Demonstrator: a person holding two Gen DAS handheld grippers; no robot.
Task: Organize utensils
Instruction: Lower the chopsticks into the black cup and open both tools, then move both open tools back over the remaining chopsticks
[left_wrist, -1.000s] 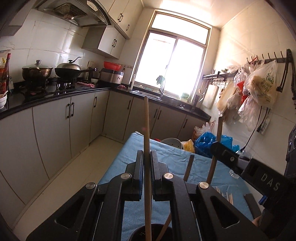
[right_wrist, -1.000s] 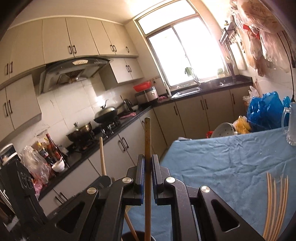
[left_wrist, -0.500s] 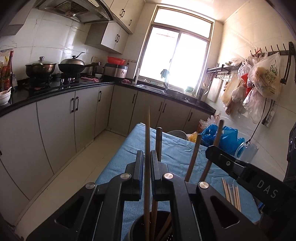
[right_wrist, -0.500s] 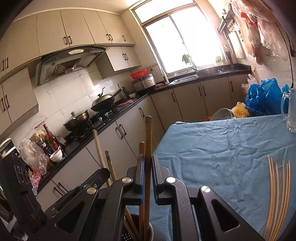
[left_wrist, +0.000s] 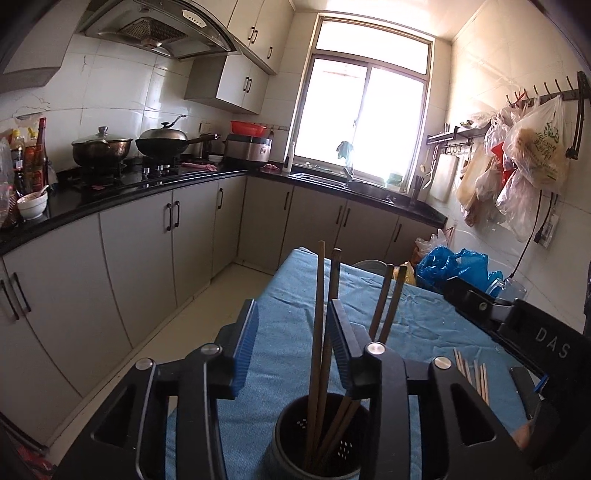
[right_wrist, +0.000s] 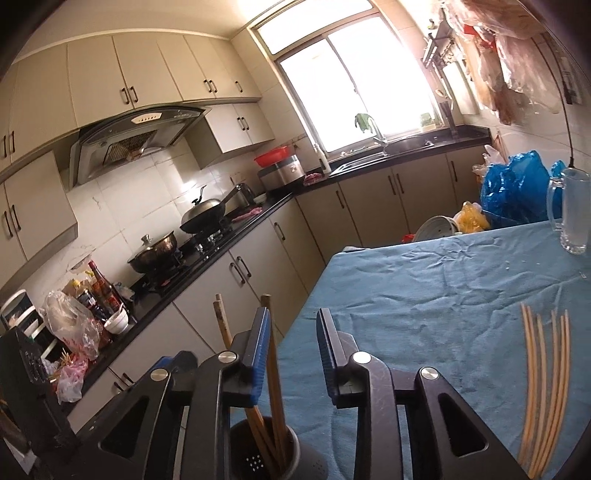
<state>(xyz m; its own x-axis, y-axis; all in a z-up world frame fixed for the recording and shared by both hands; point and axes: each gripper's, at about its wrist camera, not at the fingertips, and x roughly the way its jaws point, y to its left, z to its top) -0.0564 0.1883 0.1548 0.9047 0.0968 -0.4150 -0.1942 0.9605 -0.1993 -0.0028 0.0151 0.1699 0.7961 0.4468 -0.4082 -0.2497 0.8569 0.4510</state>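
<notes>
Blue tablecloth bears a dark perforated cylindrical holder with four brown wooden chopsticks; left gripper and right gripper, just opening, stand spread, gripping nothing.

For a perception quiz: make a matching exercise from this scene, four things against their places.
1 dark chopsticks
2 pale chopsticks
3 glass mug
4 wok

A flat on the cloth
B on the stove
C upright in the holder
D standing at the table's far corner

Pairs: 1-C, 2-A, 3-D, 4-B
</notes>
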